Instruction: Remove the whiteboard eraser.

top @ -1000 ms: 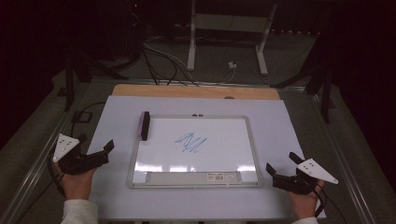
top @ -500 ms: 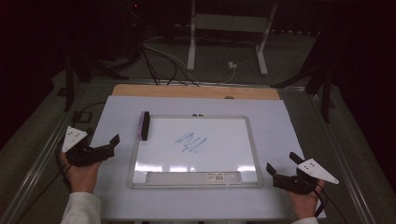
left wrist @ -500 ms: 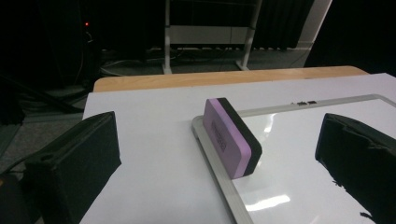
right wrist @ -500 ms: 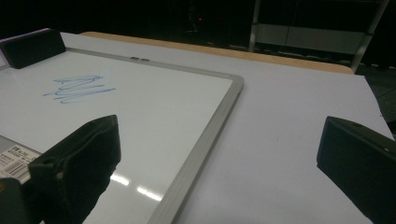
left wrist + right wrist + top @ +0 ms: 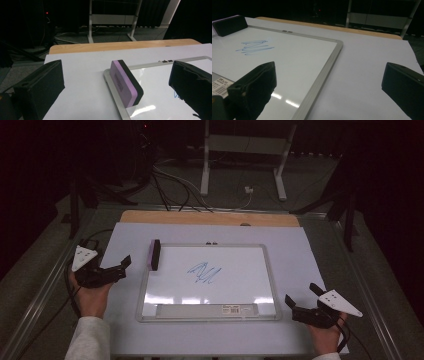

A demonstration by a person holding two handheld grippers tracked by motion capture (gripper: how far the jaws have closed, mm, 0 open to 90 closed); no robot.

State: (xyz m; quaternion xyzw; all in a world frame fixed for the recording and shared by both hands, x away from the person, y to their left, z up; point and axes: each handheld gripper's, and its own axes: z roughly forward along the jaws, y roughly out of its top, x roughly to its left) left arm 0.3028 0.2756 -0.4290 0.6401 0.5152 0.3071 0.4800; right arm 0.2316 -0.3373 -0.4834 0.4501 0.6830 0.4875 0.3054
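Our eraser (image 5: 126, 83) stands on edge on the whiteboard's (image 5: 210, 317) left rim, blue scribble (image 5: 204, 273) mid-board. Our left gripper (image 5: 120, 267) sits near it, jaws spread; our right gripper (image 5: 300, 301) hovers by the board's right corner, jaws apart.

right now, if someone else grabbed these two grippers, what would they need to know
Left gripper: open, holding nothing, left of the whiteboard and aimed at the eraser.
Right gripper: open, holding nothing, off the whiteboard's near right corner.
Eraser: purple and black, standing on edge at the whiteboard's far left frame, untouched.
Blue scribble: mid-board, nothing wiped.
Done: the left gripper is lined up on the eraser.
Left, most likely: close on the eraser, wipe off the scribble, set the eraser down.
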